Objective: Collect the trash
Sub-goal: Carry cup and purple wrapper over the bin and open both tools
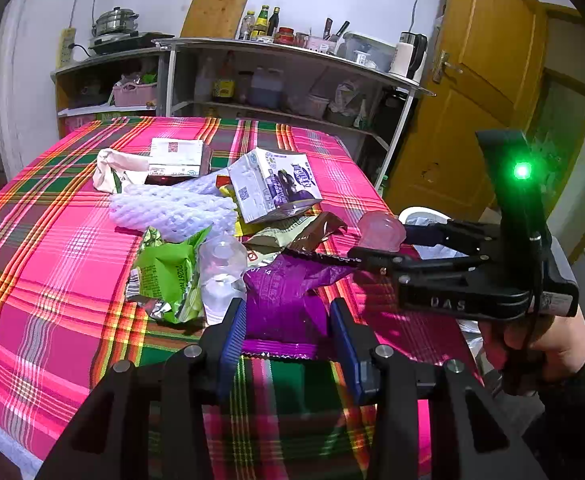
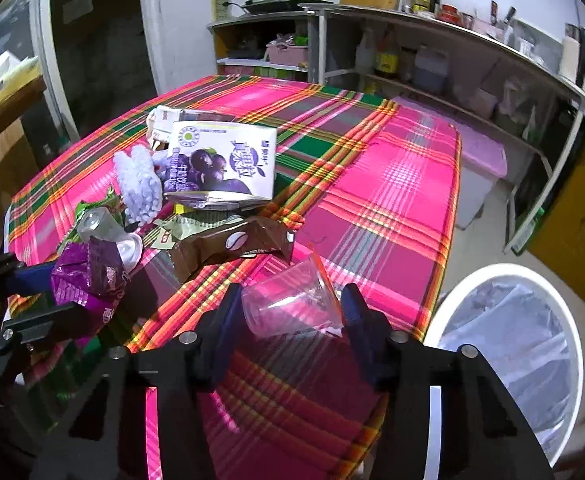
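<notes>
Two grippers busy here: the left gripper point(image 1: 286, 322) has its blue pads pinched on a crumpled purple wrapper point(image 1: 282, 296), and the right gripper point(image 2: 288, 312) is clamped on a clear plastic cup point(image 2: 292, 304) lying sideways between its fingers, mouth toward the right pad. Ahead of both on the plaid tablecloth point(image 2: 392, 184) sits the rest of the trash: a brown wrapper point(image 2: 228, 242), a milk carton point(image 2: 220, 164), white foam netting point(image 1: 172, 208) and a green wrapper point(image 1: 168, 276) just left of the purple one. Right of the right gripper, off the table edge, is a white bin point(image 2: 508, 344) with a liner.
</notes>
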